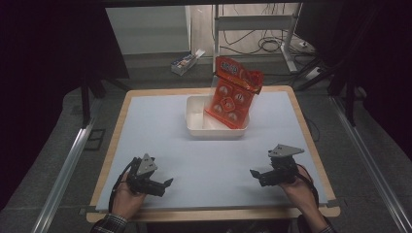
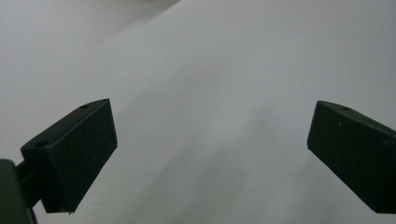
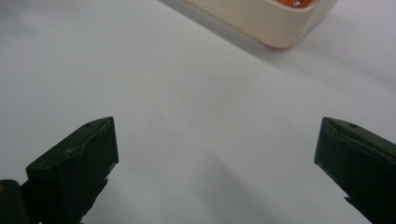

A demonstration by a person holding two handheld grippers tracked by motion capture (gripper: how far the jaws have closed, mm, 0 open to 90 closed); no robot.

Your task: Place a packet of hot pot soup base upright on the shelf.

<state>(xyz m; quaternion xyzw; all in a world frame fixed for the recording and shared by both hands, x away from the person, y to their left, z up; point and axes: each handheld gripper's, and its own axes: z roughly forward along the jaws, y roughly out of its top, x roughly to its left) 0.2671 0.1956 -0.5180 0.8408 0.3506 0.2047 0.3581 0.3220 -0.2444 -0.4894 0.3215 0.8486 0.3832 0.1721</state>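
High view: orange bag [image 1: 232,92] upright in tub [image 1: 197,124] — right gripper view: tub rim.

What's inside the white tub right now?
The white tub holds an orange snack bag standing tilted, its top leaning past the far rim. The bag's lower end covers the right part of the tub floor, so anything beneath it can't be seen. Both grippers are open, well short of it.
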